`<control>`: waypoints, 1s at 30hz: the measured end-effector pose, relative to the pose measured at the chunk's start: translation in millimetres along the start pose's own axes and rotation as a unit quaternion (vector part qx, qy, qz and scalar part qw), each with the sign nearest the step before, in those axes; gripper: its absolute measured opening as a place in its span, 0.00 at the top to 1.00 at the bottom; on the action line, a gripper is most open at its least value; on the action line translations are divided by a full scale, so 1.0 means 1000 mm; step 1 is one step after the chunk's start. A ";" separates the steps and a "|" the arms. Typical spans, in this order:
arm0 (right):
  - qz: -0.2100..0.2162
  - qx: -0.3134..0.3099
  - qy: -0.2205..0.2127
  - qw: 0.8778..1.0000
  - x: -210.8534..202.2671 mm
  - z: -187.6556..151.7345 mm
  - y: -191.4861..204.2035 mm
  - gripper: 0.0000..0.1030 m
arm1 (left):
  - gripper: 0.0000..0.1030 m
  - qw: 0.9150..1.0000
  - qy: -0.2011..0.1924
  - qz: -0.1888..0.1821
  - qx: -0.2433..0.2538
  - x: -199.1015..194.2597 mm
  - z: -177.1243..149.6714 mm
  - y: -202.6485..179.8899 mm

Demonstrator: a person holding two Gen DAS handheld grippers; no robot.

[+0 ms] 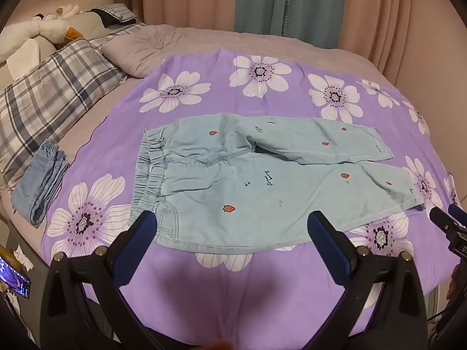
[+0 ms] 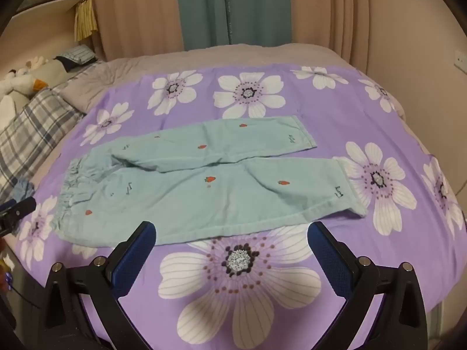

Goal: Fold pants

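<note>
Light blue pants (image 1: 251,180) with small red strawberries lie flat on a purple flowered sheet (image 1: 262,285), waistband to the left, legs to the right, the far leg angled over the near one. They also show in the right wrist view (image 2: 186,192). My left gripper (image 1: 232,227) is open and empty, just above the pants' near edge by the waist. My right gripper (image 2: 232,236) is open and empty, near the near leg's lower edge. Its tip shows at the right edge of the left wrist view (image 1: 446,221).
A folded pair of denim pants (image 1: 43,180) lies at the sheet's left edge. Plaid pillows (image 1: 49,96) and plush toys (image 1: 38,29) are at the far left. Curtains (image 1: 289,3) hang behind the bed. A lit phone (image 1: 14,277) sits at the lower left.
</note>
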State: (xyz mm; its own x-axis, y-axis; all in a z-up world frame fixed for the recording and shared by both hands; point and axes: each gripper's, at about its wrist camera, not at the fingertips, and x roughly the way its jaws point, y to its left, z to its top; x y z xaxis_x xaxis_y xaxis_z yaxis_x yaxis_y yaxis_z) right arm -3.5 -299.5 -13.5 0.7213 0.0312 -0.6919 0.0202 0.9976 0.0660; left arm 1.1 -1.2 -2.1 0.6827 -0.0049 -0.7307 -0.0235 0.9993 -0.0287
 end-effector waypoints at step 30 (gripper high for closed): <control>0.010 -0.015 0.007 1.000 -0.008 -0.002 0.012 0.00 | 0.00 1.000 -0.004 -0.014 0.016 -0.012 -0.006 -0.012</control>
State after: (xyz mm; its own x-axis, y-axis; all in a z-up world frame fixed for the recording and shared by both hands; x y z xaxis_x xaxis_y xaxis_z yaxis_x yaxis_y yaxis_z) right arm -9.8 -288.1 -8.8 0.7115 0.0527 -0.7007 -0.0159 0.9981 0.0589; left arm -10.9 -13.0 2.7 0.6887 -0.0334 -0.7243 0.0187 0.9994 -0.0283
